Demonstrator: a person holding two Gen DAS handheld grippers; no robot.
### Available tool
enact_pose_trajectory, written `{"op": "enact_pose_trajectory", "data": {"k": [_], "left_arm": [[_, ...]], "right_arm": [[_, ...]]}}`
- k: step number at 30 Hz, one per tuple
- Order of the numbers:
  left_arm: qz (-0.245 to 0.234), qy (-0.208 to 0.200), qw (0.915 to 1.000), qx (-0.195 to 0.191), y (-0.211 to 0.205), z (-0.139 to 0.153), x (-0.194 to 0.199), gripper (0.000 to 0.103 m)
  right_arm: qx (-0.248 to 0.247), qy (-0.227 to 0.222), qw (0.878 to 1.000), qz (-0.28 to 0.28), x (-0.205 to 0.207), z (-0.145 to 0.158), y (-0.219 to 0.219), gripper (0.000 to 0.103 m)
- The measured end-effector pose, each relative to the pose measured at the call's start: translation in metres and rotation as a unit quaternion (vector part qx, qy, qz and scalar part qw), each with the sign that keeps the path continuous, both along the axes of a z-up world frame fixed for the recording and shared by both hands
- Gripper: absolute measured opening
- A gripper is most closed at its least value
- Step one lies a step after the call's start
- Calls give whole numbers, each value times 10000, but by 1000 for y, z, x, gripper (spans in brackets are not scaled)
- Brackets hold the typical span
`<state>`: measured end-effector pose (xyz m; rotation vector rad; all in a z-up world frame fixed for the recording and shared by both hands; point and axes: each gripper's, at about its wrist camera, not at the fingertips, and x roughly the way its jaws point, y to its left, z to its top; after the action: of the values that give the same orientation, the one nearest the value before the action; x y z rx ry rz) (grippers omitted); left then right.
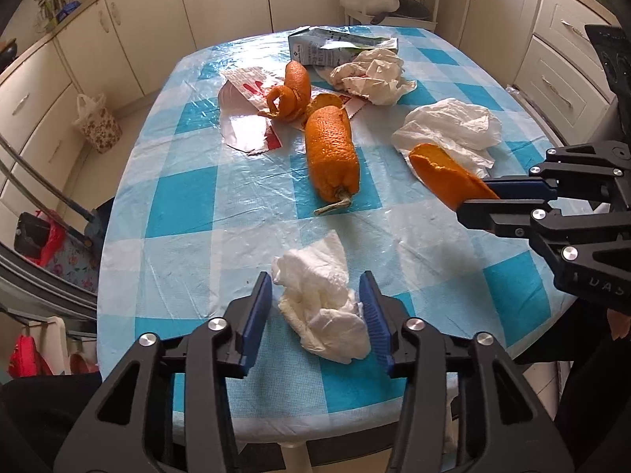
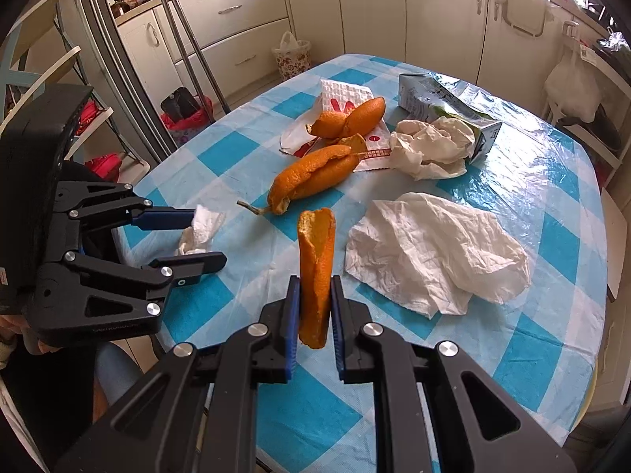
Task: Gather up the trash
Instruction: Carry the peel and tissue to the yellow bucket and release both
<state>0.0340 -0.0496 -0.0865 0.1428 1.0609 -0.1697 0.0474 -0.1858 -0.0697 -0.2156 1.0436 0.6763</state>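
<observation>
A crumpled white tissue [image 1: 319, 307] lies on the blue-checked table [image 1: 189, 197] at its near edge. My left gripper [image 1: 315, 280] straddles it with both blue pads beside it. The right pad touches the tissue and a small gap shows at the left pad, so the jaws stand open. The right wrist view shows the same tissue [image 2: 201, 224] between the left gripper [image 2: 207, 236] fingers. My right gripper [image 2: 315, 282] is shut on a curled strip of orange peel [image 2: 315, 260], held upright just above the table. In the left wrist view that peel [image 1: 441, 177] sticks out of the right gripper [image 1: 473, 197].
A long orange peel with a stem [image 1: 331, 153] lies mid-table. Behind it are curled peel pieces [image 1: 290, 92] on a red-and-white wrapper [image 1: 244, 118]. A flattened carton [image 1: 315, 45] and crumpled paper [image 1: 370, 75] sit further back. A large white napkin [image 2: 434, 252] lies at the right.
</observation>
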Motion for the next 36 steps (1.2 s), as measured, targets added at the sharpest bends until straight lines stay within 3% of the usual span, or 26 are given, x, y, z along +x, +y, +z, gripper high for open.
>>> {"op": "enact_pose_trajectory", "data": {"k": [4,11,12,13,14,16,21,25,29,36], "left_arm": [[69,-29,10000,1,4,-1,1,59],[192,-79,9998,30,10,-3,6,61],[181,-59,9998,11,10,-3,6,54],[164,-73,9998,28,10,-2,6,37],[133,-61,9999,50,9,-1,6,29],[91,-76,9999,69,8,3,5,20],[-92,-51,9997,-234,7,14,-4,18],[-343,-308,9965,-692,1,39,-14,18],[-603,-599,9905,-1082,-15,65,-16,18],[-898,-843,9827,-1381,-57,88,4,18]], "right_arm": [[-35,32,10000,25,-1,-3,0,16],[-93,73,9999,81,0,-7,1,16],[-92,74,9999,88,0,-7,1,16],[-88,77,9999,95,0,-6,1,16],[-81,80,9999,102,0,-6,0,16],[-76,83,9999,101,0,-6,0,16],[31,61,10000,54,-1,0,-4,16],[275,10,9996,-94,1,13,-17,16],[464,-102,9981,-381,6,26,-40,16],[588,-347,9914,-1116,21,48,-97,16]]}}
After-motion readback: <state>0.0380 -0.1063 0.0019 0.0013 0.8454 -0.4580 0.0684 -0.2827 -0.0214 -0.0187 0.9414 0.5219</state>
